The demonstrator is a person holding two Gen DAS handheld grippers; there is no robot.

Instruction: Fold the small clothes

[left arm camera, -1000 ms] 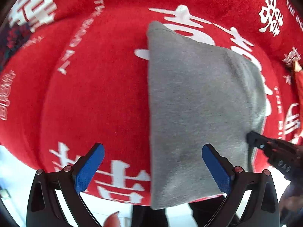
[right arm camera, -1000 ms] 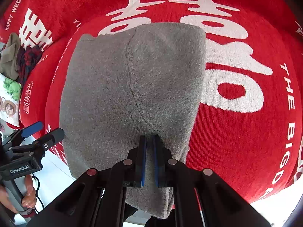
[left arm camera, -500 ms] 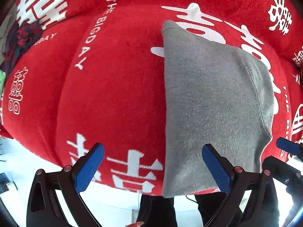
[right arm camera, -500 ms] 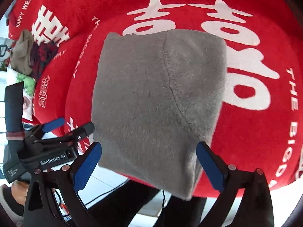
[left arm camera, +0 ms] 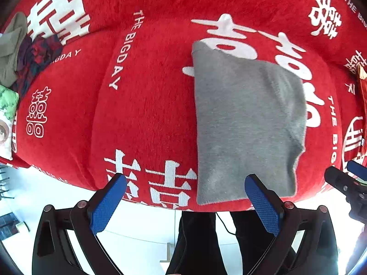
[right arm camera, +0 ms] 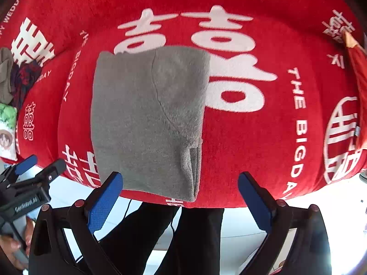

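A grey fleece garment (left arm camera: pixel 247 123) lies folded into a rectangle on the red blanket (left arm camera: pixel 142 105) with white characters, its near end at the blanket's front edge. It also shows in the right wrist view (right arm camera: pixel 149 119), with stacked layers visible at its near right corner. My left gripper (left arm camera: pixel 185 201) is open and empty, held above and in front of the blanket edge, left of the garment's near end. My right gripper (right arm camera: pixel 180 194) is open and empty, just in front of the garment's near right corner. Each gripper shows at the edge of the other's view.
A pile of other clothes, olive and dark plaid (left arm camera: pixel 27 52), lies at the far left of the blanket, with a printed cushion (left arm camera: pixel 6 114) beside it. A red and gold object (right arm camera: pixel 357 68) sits at the right. The person's dark trouser legs (right arm camera: pixel 183 233) stand below the blanket's front edge.
My right gripper was shut on the garment's near edge a second ago; it has opened, let go and pulled back. Both grippers have drawn away from the garment.
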